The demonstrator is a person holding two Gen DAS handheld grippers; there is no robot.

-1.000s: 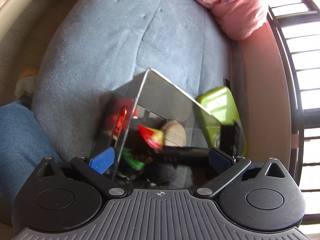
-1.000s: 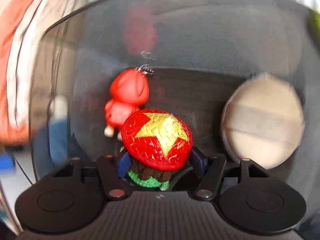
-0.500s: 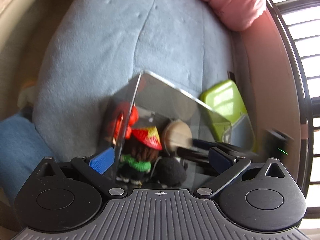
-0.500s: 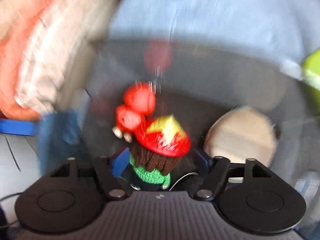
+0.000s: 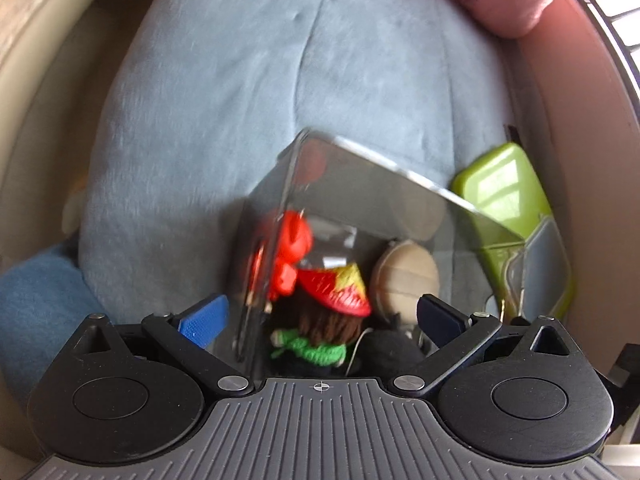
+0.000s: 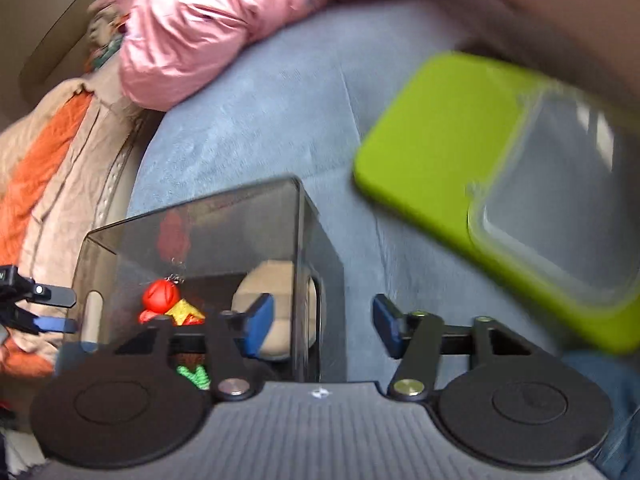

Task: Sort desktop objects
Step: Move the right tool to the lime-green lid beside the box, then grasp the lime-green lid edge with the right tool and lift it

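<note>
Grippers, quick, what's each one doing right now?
Left gripper: open, straddling the box wall.
Right gripper: open, holding nothing.

Doll (image 5: 324, 320) inside box (image 5: 384, 184), container (image 5: 516, 216) right.

Right hand-held gripper (image 6: 323, 328) gapes empty beside smoky box (image 6: 200, 240) holding knitted doll (image 6: 176, 312).

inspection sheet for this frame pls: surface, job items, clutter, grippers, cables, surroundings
Surface: blue cushion.
Job's things: smoky clear box holding knitted doll, red figure, tan round pad; lime-green container beside it.
Clutter: pink garment, orange-beige garment.
Grippers: left gripper open, straddling the box wall; right gripper open, empty.
Cables: nothing seen.
Surroundings: window bars.
</note>
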